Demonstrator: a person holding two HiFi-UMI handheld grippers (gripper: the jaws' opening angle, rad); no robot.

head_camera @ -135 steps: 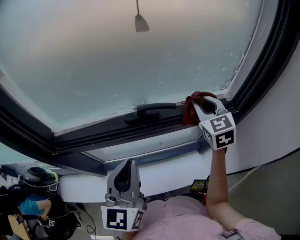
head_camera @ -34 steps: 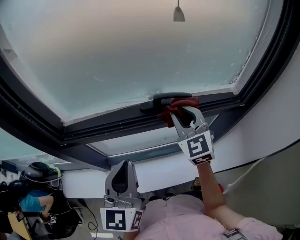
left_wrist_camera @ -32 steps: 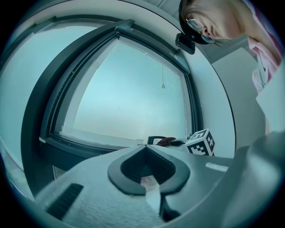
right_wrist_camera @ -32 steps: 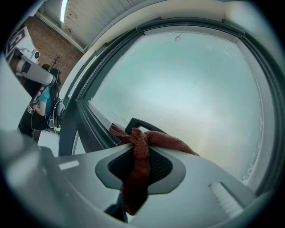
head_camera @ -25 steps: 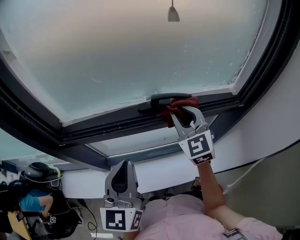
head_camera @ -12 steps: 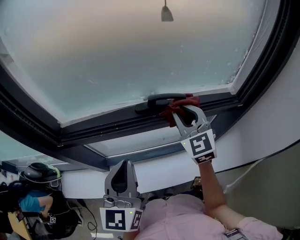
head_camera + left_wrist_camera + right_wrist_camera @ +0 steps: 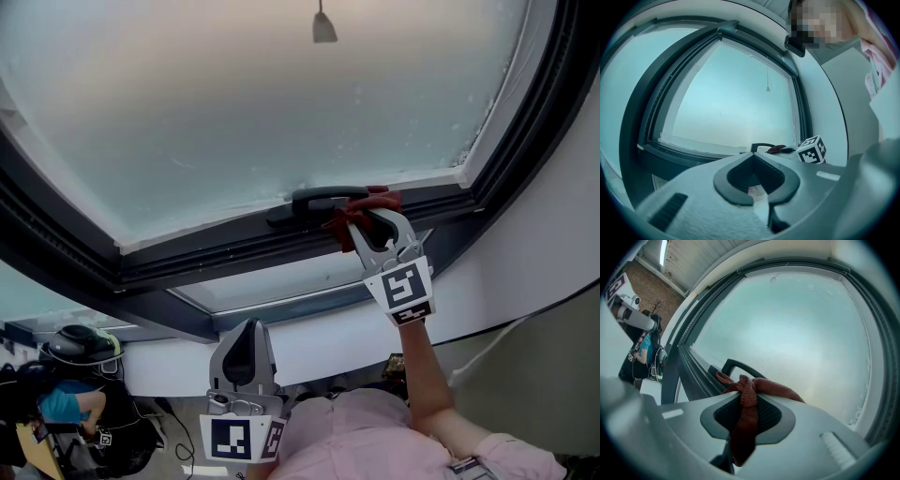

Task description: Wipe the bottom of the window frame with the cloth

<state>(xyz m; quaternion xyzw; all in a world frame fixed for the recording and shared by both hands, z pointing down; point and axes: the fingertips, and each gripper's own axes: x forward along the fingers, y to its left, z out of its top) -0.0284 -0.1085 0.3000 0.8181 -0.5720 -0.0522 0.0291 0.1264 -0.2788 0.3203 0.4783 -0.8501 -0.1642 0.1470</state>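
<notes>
Soft, limp cloth (image 7: 367, 202), clamped at its bunched middle by the right tool (image 7: 368, 225), at the window frame (image 7: 225, 251); left tool (image 7: 249, 330) closed, empty.

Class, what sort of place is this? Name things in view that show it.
Likely indoors, at a large window: a frosted pane, a dark window frame with a handle, and a white wall beside it.
</notes>
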